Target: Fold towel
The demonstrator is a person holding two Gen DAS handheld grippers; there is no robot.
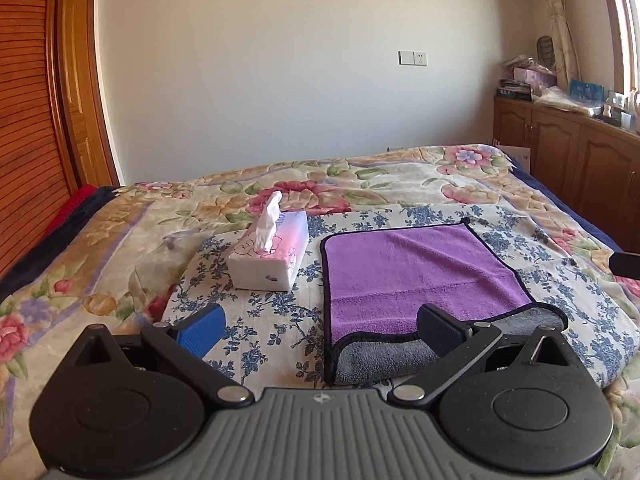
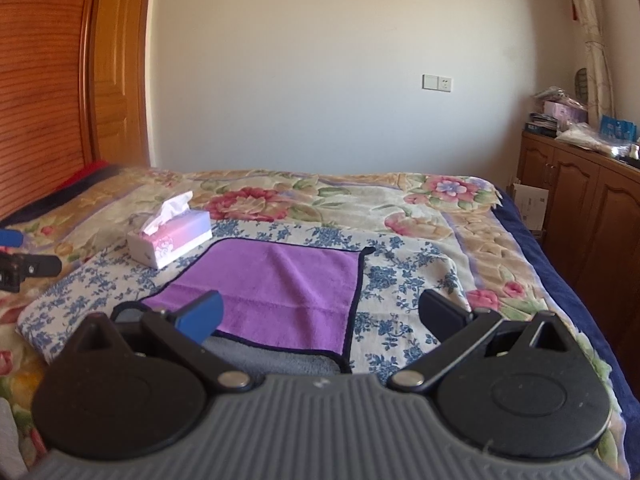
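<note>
A purple towel (image 1: 412, 276) with a dark border and a grey underside lies on the blue-flowered cloth (image 1: 280, 312) on the bed; its near edge is folded so grey shows. It also shows in the right wrist view (image 2: 280, 288). My left gripper (image 1: 320, 328) is open and empty, hovering over the towel's near left corner. My right gripper (image 2: 320, 318) is open and empty, over the towel's near right corner. The tip of the right gripper shows at the left wrist view's right edge (image 1: 626, 264), and the left gripper at the right wrist view's left edge (image 2: 16, 264).
A tissue box (image 1: 270, 254) stands left of the towel, touching no part of it; it also shows in the right wrist view (image 2: 172, 240). A floral blanket (image 1: 360, 184) covers the bed. A wooden wardrobe (image 1: 36, 120) stands left, and a cluttered wooden cabinet (image 1: 568, 148) right.
</note>
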